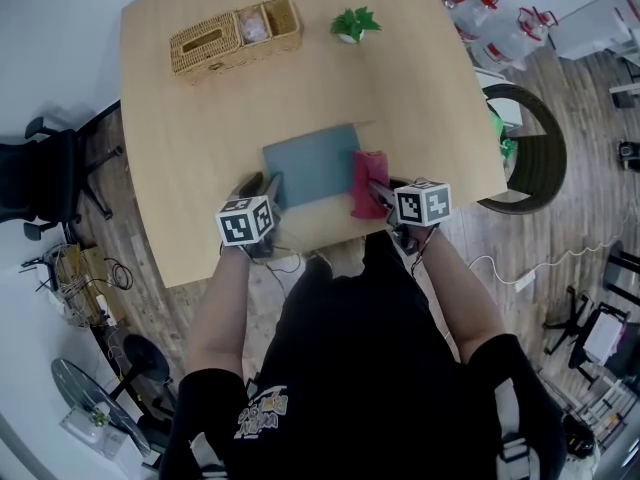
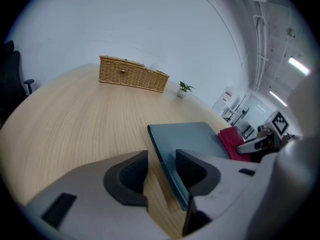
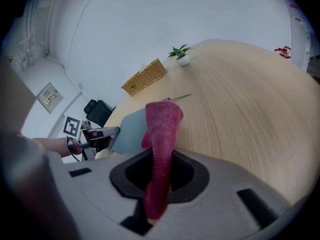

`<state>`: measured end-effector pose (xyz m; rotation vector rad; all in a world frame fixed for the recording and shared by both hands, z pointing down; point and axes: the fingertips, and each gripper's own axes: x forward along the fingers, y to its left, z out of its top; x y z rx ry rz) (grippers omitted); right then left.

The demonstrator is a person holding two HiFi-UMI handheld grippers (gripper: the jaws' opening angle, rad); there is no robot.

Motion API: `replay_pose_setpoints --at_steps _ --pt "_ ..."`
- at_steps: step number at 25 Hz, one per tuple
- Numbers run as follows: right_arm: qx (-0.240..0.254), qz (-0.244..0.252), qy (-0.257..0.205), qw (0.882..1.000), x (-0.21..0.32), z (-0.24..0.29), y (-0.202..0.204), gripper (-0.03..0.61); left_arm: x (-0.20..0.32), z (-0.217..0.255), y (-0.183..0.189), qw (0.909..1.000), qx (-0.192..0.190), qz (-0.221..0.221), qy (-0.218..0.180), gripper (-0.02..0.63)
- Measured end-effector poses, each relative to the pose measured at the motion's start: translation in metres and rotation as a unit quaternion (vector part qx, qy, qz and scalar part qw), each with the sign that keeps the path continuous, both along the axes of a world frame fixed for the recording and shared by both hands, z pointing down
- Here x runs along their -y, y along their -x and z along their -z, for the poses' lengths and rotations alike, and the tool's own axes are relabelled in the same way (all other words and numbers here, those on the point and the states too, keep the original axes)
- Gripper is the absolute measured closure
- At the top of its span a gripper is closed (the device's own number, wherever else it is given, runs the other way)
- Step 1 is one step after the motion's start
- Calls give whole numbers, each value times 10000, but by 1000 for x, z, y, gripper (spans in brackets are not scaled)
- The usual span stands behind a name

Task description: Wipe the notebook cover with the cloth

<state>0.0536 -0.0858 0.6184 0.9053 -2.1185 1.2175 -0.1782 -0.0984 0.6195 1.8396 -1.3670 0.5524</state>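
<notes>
A grey-blue notebook (image 1: pixel 315 163) lies flat on the wooden table (image 1: pixel 200 138), near its front edge. My left gripper (image 1: pixel 268 184) stands open at the notebook's left near corner. In the left gripper view the notebook (image 2: pixel 192 136) has its edge running between the jaws of my left gripper (image 2: pixel 161 171), close to the right jaw, with bare wood beside the left one. My right gripper (image 1: pixel 378 194) is shut on a red cloth (image 1: pixel 368 180) that rests on the notebook's right edge. In the right gripper view the cloth (image 3: pixel 161 129) rises from my right gripper (image 3: pixel 159 176), with the notebook (image 3: pixel 129 129) beyond it.
A wicker basket (image 1: pixel 235 36) and a small potted plant (image 1: pixel 353 25) stand at the table's far side. A black office chair (image 1: pixel 45 173) is off the left edge and a round dark chair (image 1: pixel 530 158) off the right. The table's front edge is just below both grippers.
</notes>
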Motion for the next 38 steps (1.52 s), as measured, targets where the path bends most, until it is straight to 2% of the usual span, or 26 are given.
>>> replay_pose_setpoints --at_steps 4,9,12,16,21,29,32,38 --pt "-10 -45 -260 9997 11 12 -24 516 -2 -9 -4 9999 -153 -51 31 446" --pt "703 -222 -521 9959 33 42 -39 515 -3 -7 -7 9998 -171 -8 31 446" --pt "1000 -32 -714 9924 46 60 -41 515 0 1 -2 9994 -63 328 28 446" --pt "1247 476 -872 9872 62 77 -29 514 0 18 8 9957 35 912 -185 449" --pt "1412 1354 -997 9756 77 87 -5 515 -13 46 9 9861 96 1555 -580 483" --pt "1621 2704 -1023 9435 73 95 33 515 -60 89 -10 9580 169 2621 -1152 561" --pt "1669 3027 -1044 9325 59 97 48 515 -83 101 -20 9501 172 2837 -1285 585" --pt "1798 3437 -1039 9158 18 104 72 515 -132 115 -34 9464 258 2910 -1380 592"
